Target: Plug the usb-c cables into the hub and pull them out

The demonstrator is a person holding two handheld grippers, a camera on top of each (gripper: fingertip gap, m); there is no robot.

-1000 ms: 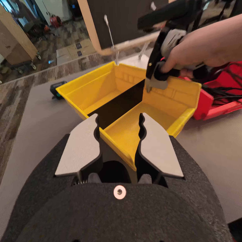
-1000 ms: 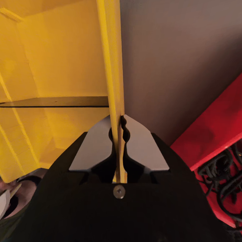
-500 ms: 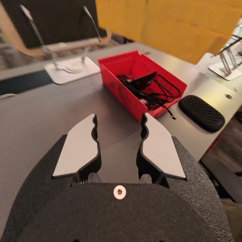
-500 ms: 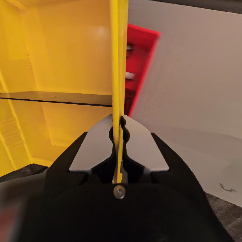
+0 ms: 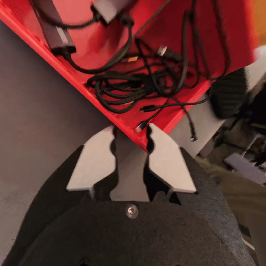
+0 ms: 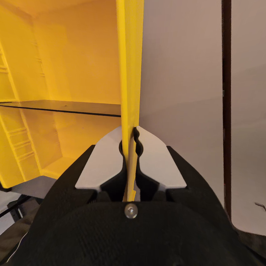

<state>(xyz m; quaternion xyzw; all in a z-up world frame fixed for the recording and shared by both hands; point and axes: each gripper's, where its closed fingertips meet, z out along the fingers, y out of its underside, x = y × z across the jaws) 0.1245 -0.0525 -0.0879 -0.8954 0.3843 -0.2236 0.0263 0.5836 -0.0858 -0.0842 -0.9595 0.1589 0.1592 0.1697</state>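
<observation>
In the left wrist view a red bin [image 5: 100, 99] holds a tangle of black cables [image 5: 122, 92], two dark hubs [image 5: 57, 36] [image 5: 106, 13], a black USB-C plug [image 5: 148, 108] and a plug with a blue band [image 5: 140, 127]. My left gripper [image 5: 131, 129] is open and holds nothing. It hovers over the bin's near rim, which runs between the fingers, and the picture is blurred. In the right wrist view my right gripper [image 6: 130, 129] is shut on the side wall of a yellow bin [image 6: 72, 57], which has a black divider [image 6: 64, 106].
A black padded pouch [image 5: 227, 92] lies right of the red bin. One cable end [image 5: 192, 129] hangs over the bin's edge onto the grey table [image 5: 36, 115]. In the right wrist view the grey table [image 6: 179, 86] meets a dark gap [image 6: 226, 100] and a white table [image 6: 249, 115]. Across from one pair of fingers to the other is roughly 45 cm.
My left gripper swung from the yellow bin to the red bin, came close over its rim, and its jaws narrowed. My right gripper kept its hold on the yellow bin's wall and moved it away from the red bin.
</observation>
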